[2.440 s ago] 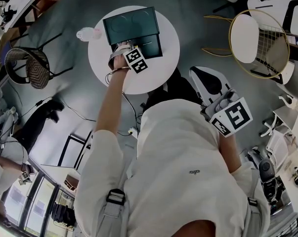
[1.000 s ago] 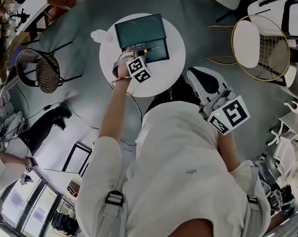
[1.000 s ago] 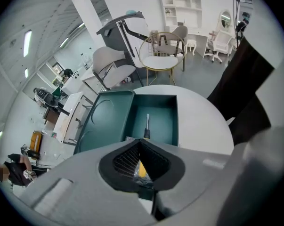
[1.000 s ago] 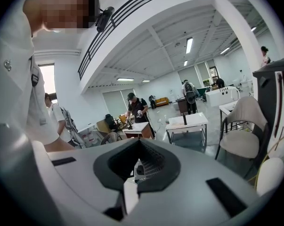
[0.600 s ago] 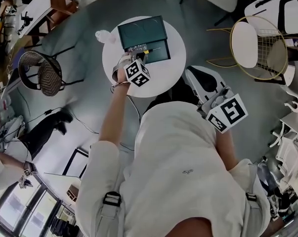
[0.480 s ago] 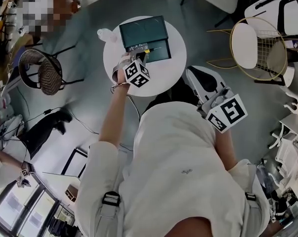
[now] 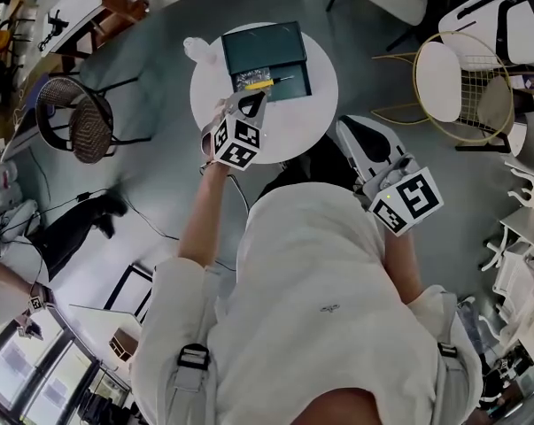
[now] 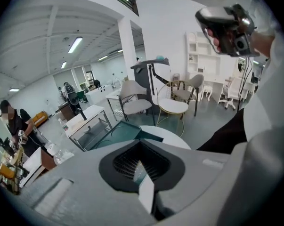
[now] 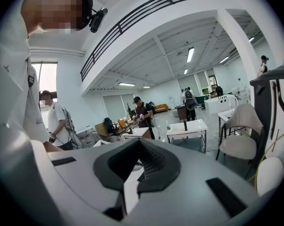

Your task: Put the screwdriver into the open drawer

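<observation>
Head view. Left arm (image 7: 198, 211) stretched forward and away from the torso, forearm bare, with the left gripper (image 7: 251, 104) at its end, marker cube facing up, jaws pointing ahead. Left gripper view: jaws together, nothing between them. Right arm (image 7: 408, 264) bent and kept close to the body, right gripper (image 7: 348, 129) held at chest level, pointing forward and slightly left. Right gripper view: jaws likewise together and empty.
</observation>
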Action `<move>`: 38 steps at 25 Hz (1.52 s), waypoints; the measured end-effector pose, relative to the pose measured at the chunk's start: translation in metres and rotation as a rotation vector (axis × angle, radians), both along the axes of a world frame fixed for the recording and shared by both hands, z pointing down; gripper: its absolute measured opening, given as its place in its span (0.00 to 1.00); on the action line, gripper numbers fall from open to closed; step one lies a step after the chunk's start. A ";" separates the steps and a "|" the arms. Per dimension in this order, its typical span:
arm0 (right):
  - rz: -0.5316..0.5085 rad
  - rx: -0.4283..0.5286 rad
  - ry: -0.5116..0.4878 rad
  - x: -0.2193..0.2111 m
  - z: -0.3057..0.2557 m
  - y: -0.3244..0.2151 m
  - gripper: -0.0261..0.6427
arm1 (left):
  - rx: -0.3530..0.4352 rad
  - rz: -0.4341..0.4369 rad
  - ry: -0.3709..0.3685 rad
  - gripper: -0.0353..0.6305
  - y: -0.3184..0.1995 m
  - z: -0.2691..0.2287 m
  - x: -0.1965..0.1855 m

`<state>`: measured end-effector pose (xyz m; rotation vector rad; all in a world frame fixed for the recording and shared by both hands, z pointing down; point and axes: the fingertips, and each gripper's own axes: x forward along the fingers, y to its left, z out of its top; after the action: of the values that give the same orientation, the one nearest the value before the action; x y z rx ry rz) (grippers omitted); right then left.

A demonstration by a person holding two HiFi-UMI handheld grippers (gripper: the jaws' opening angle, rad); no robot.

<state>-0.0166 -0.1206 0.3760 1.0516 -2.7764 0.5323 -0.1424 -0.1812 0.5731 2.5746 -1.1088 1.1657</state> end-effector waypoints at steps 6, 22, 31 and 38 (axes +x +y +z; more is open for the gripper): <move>-0.026 0.021 -0.006 -0.001 -0.003 0.011 0.05 | 0.033 -0.061 0.105 0.07 0.022 -0.034 0.003; -0.172 0.046 -0.019 0.047 -0.019 0.048 0.05 | 0.082 -0.324 0.462 0.07 0.097 -0.127 0.051; -0.266 0.039 -0.044 0.093 -0.017 0.093 0.05 | 0.132 -0.376 0.515 0.07 0.159 -0.162 0.119; -0.325 0.008 -0.058 0.133 0.000 0.143 0.05 | 0.186 -0.453 0.535 0.07 0.219 -0.175 0.158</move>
<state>0.1160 0.0219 0.3758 0.5732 -2.9166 0.5131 0.0152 0.0377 0.3983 2.3408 -1.5769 0.2645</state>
